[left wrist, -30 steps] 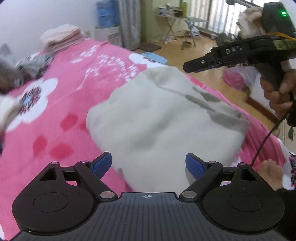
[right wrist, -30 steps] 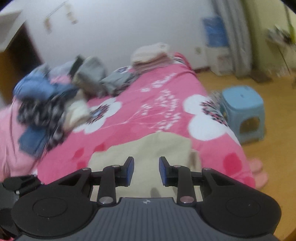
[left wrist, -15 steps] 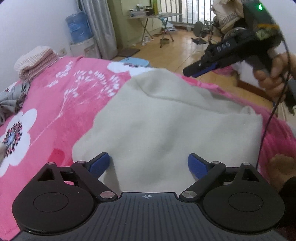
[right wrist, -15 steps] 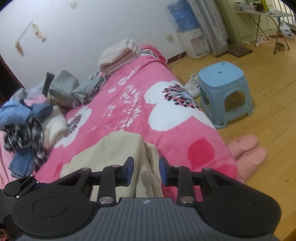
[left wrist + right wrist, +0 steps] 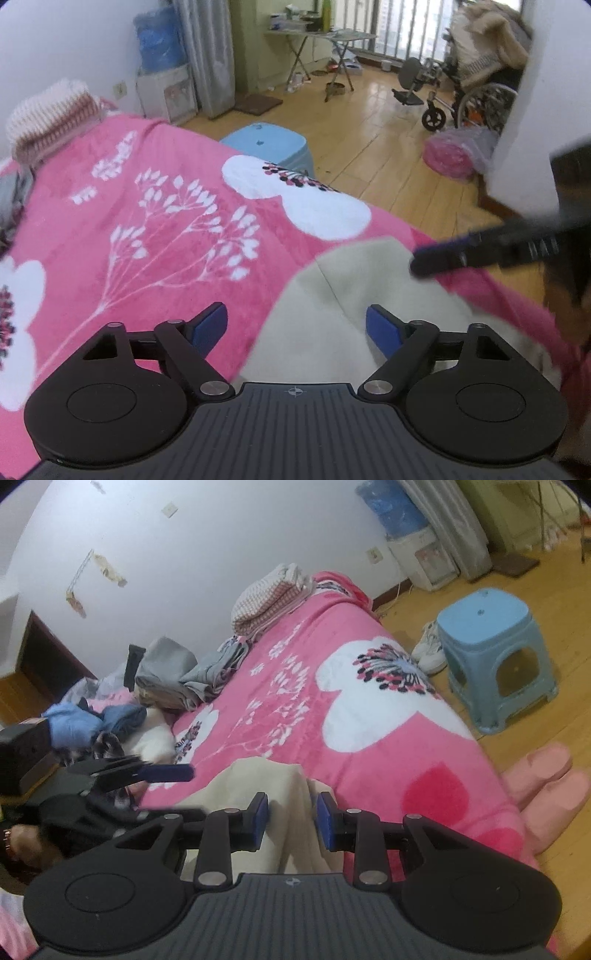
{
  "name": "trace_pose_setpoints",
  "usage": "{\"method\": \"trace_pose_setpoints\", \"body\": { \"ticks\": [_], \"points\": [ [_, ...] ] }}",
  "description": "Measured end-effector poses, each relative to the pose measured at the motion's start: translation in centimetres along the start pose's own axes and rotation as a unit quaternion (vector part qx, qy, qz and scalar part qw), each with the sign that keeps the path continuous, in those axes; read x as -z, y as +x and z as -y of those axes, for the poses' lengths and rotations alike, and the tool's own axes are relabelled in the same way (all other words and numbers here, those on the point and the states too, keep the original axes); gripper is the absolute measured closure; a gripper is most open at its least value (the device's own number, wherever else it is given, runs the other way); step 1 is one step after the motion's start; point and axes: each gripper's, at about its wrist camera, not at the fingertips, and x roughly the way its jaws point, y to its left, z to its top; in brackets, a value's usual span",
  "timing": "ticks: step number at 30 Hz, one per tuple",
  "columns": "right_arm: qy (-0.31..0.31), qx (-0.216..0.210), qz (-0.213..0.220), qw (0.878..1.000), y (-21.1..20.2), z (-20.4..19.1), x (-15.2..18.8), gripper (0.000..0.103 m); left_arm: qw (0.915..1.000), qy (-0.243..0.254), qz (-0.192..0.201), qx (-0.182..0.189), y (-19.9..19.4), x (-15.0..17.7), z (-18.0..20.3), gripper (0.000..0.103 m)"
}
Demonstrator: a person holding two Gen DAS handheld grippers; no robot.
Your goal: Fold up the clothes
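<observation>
My left gripper has its jaws spread wide, nothing between the 2 blue pads. The cream garment lies on the pink floral blanket, directly below and ahead of this gripper; its left edge runs between the pads, so the left pad sits over bare blanket and the right pad over cloth. I cannot tell whether the pads touch the fabric. A fold line or seam runs diagonally across the garment toward its far corner. My right gripper has its jaws narrowed, with a raised ridge of the cream garment between the pads; the frames do not show whether they pinch it or merely flank it. In the left wrist view the right gripper is blurred, its tips over the garment's far right corner near the bed edge. In the right wrist view my left gripper is at the left, over the garment's other side. The garment sits at the near corner of the bed. Beyond it: a pile of unfolded clothes, a folded checked stack, a blue stool on the wooden floor, and pink slippers.
</observation>
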Motion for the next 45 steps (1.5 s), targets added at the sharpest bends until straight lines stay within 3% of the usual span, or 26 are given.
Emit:
{"method": "trace_pose_setpoints", "body": {
  "ticks": [7, 13, 18, 20, 29, 33, 37, 42, 45],
  "points": [
    [0.031, -0.06, -0.007, 0.998, 0.7, 1.2, 0.6, 0.094, 0.9963, -0.081, -0.018, 0.019, 2.0, -1.0, -2.0, 0.036],
    [0.089, -0.061, -0.024, 0.994, 1.6, 3.2, 1.1, 0.095, 0.9946, -0.096, -0.035, 0.017, 2.9, -0.6, -1.9, 0.037],
    [0.152, -0.073, -0.019, 0.985, 1.0, 4.4, 1.1, 0.093, 0.995, -0.095, -0.027, 0.013, 2.0, -0.8, -2.2, 0.035],
    [0.129, -0.052, -0.009, 0.99, 0.0, 3.7, 0.8, 0.088, 0.9958, -0.09, -0.019, 0.007, 0.9, -0.9, -2.4, 0.035],
    [0.005, 0.003, 0.025, 1.0, -2.6, -2.4, -0.4, 0.088, 0.9921, -0.104, 0.039, -0.057, -7.7, 2.3, -6.1, 0.036],
    [-0.09, 0.008, -0.005, 0.996, -0.9, -7.5, -0.4, 0.088, 0.9861, -0.148, 0.048, -0.06, -11.3, 6.7, -6.4, 0.037],
    [-0.159, 0.025, -0.047, 0.986, 2.3, -11.2, 0.1, 0.088, 0.9825, -0.165, 0.066, -0.057, -12.5, 10.8, -4.8, 0.04],
    [-0.204, 0.081, -0.098, 0.971, 7.3, -11.7, 1.5, 0.088, 0.9781, -0.189, 0.081, -0.033, -11.1, 12.9, -3.4, 0.043],
    [-0.195, 0.09, -0.104, 0.971, 8.5, -11.0, 1.9, 0.089, 0.9779, -0.186, 0.09, -0.03, -10.4, 13.1, -3.2, 0.043]
  ]
}}
